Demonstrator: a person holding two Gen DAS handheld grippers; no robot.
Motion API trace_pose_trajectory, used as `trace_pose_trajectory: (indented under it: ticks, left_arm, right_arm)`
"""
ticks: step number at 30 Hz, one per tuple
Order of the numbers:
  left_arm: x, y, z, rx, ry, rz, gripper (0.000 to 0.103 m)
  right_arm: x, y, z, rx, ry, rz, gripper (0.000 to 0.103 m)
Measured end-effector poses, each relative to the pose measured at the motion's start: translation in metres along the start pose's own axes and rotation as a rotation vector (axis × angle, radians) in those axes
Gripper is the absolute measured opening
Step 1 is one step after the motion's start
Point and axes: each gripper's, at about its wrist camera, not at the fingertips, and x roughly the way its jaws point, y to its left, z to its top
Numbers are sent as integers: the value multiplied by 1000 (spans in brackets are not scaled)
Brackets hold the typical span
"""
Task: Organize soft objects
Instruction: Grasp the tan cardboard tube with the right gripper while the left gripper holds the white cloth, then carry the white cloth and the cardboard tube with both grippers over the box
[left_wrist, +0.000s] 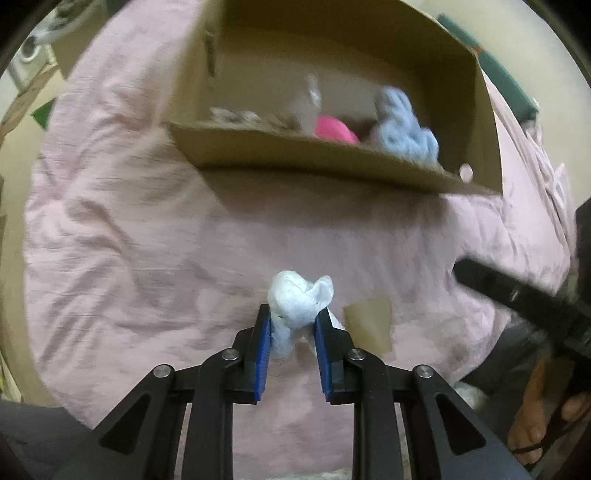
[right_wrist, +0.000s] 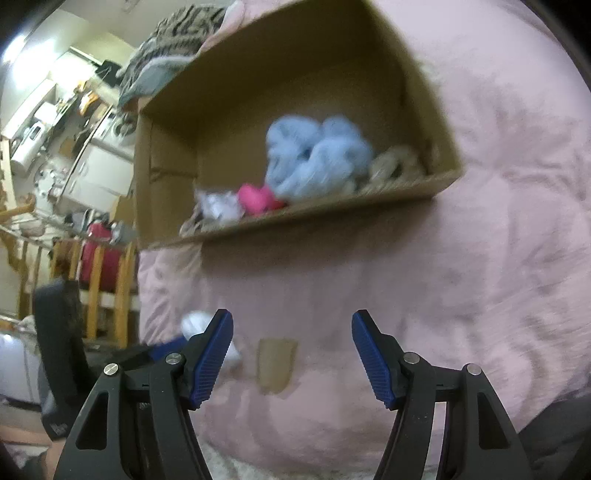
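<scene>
From my left gripper (left_wrist: 291, 321) I see a cloth (left_wrist: 295, 306) pinched between its fingers, over the blanket (left_wrist: 129, 229). Just to the right of it a cardboard scrap (left_wrist: 369, 325) lies on the blanket. Farther ahead a box (left_wrist: 314, 155) rests on the blanket; a bundle (left_wrist: 402, 129) sits at its right, a ball (left_wrist: 334, 129) left of that, and what may be a rag (right_wrist: 218, 206) further left. My right gripper (right_wrist: 291, 325) hangs spread behind the scrap.

pink bedspread (left_wrist: 129, 221) — creased | cardboard scrap (left_wrist: 369, 328) | wooden chair (right_wrist: 107, 291)
</scene>
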Motion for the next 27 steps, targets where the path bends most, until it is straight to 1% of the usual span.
trace_pose_trajectory:
  ticks: [4,6,7,11,14,15,19,21,22,27]
  left_arm:
    - [-14,23,1,-53,-31,28,20]
    - [-17,31,3,-72,-35,32,20]
    - [-17,33,4,-74,-33,36,20]
    - [-14,34,3,-66,-18,45,20]
    - [-6,26,5,-53,-15,53,20]
    - [-2,21,6,-51,-13,54,20]
    - [3,17,8,-48,-6,58,20]
    - [6,14,9,-45,-7,59,20]
    - [6,13,9,-42,-10,60,20]
    - [7,7,8,-36,-27,68,20]
  right_arm:
    - [21,4,-5,5,96,58,70]
    - [31,9,-6,-6,133,70,62]
    - [37,11,-7,-19,152,67,60]
    - [57,20,-10,-56,212,41,44]
    - [66,24,-14,-85,237,-1,43]
    - [68,25,-15,-93,245,-12,39]
    - [71,23,-17,-109,256,-37,25]
    - [69,23,-17,-115,250,-42,14]
    - [67,23,-16,-119,242,-40,10]
    - [49,28,-12,-131,174,-3,8]
